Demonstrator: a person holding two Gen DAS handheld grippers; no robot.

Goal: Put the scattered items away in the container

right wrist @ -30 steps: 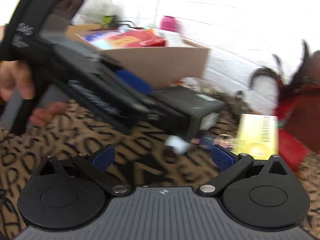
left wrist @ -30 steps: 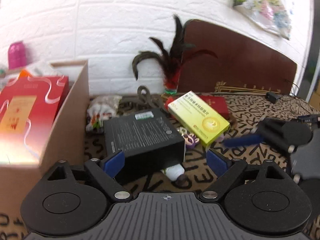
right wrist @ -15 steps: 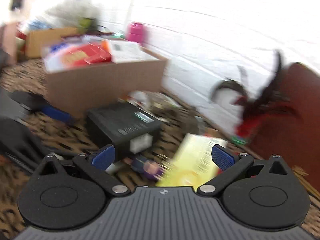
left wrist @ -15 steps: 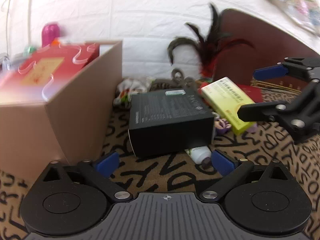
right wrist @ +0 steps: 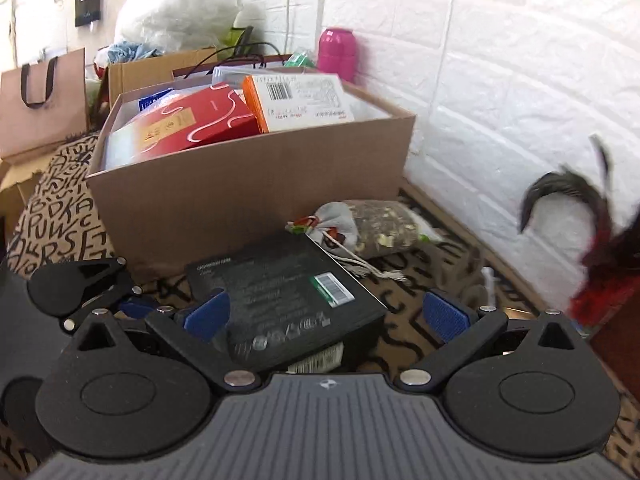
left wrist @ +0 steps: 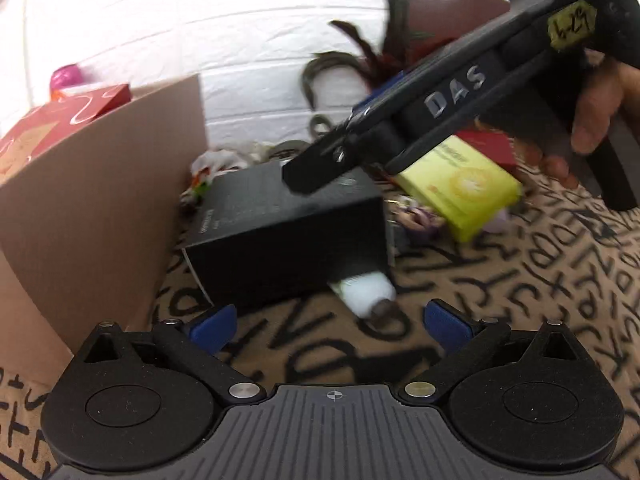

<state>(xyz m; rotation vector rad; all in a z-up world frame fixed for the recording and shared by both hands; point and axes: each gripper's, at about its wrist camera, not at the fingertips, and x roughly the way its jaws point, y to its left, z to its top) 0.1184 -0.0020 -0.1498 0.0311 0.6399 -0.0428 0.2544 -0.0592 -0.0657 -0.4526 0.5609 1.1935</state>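
Observation:
A black box (left wrist: 288, 236) lies on the patterned cloth beside the cardboard container (left wrist: 92, 208); it also shows in the right wrist view (right wrist: 288, 300). My right gripper (right wrist: 326, 316) is open and straddles the black box from above, without closing on it. My left gripper (left wrist: 328, 324) is open and empty, just in front of the box and a white tube (left wrist: 364, 292) that sticks out from under it. The container (right wrist: 248, 196) holds a red box (right wrist: 184, 124) and an orange-and-white box (right wrist: 300, 100). A yellow box (left wrist: 460, 184) lies to the right.
A cloth pouch (right wrist: 360, 228) lies between the black box and the white brick wall. A dark feather toy (right wrist: 592, 216) stands at the right. A pink bottle (right wrist: 338, 54), paper bags and another carton stand behind the container. Small trinkets (left wrist: 420, 216) lie by the yellow box.
My right gripper has swung left from over the yellow box and come down over the black box. My left gripper has moved closer to the box and tube.

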